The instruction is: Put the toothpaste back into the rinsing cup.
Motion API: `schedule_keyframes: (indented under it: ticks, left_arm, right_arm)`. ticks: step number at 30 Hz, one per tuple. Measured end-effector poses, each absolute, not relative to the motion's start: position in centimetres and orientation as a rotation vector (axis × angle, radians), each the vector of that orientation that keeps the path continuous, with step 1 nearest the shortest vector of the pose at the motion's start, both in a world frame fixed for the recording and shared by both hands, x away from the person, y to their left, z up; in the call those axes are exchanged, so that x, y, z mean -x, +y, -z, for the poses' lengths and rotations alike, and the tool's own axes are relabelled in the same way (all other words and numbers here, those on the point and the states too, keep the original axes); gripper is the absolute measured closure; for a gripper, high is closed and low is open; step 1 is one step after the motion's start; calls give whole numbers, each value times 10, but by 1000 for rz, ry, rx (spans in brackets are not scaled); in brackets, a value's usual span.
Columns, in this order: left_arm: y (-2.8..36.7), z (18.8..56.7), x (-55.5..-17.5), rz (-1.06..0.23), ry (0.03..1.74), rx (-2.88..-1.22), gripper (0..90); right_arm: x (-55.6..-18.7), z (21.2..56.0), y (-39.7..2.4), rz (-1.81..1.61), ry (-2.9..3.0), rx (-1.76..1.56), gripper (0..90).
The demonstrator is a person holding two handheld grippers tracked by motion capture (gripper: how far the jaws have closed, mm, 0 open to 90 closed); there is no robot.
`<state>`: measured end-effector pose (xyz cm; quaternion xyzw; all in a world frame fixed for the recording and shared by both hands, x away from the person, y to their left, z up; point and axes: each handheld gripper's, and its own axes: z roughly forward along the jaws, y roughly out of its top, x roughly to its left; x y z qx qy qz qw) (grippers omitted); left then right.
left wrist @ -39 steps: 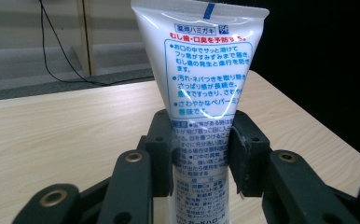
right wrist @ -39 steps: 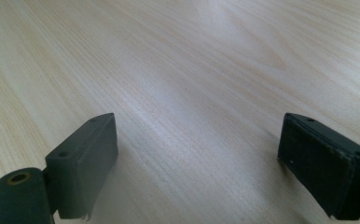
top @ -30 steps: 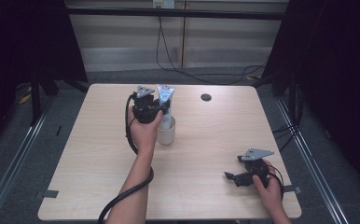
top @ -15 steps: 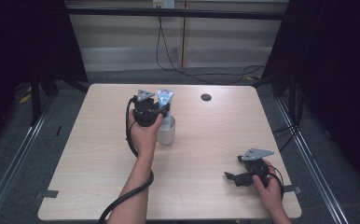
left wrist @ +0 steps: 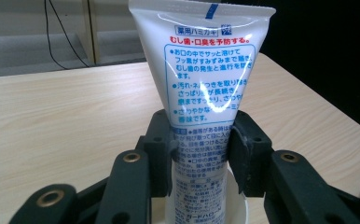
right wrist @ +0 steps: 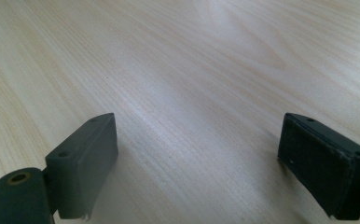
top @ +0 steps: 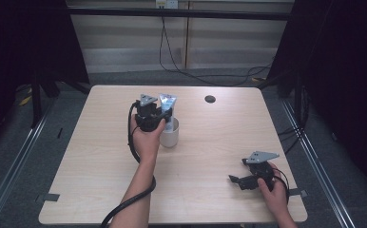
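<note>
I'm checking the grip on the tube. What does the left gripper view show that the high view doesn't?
Left gripper view: the tube's blue and red printed text, and both pads pressed on its sides above the white cup.
High view: the right gripper resting open on the table, and a dark round spot near the far edge.
Both: the left gripper holding the tube upright in the cup.
</note>
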<state>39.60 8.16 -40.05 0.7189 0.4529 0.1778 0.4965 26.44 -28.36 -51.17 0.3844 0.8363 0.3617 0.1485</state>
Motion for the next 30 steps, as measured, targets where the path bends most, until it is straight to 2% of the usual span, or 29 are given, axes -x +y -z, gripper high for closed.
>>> schedule_keyframes:
  ticks: [30]
  left_arm:
    - [80,415,-388,-442,1108,-1778,629]
  right_arm:
    - [-264,512,-284,-1040,2405,-1105,114]
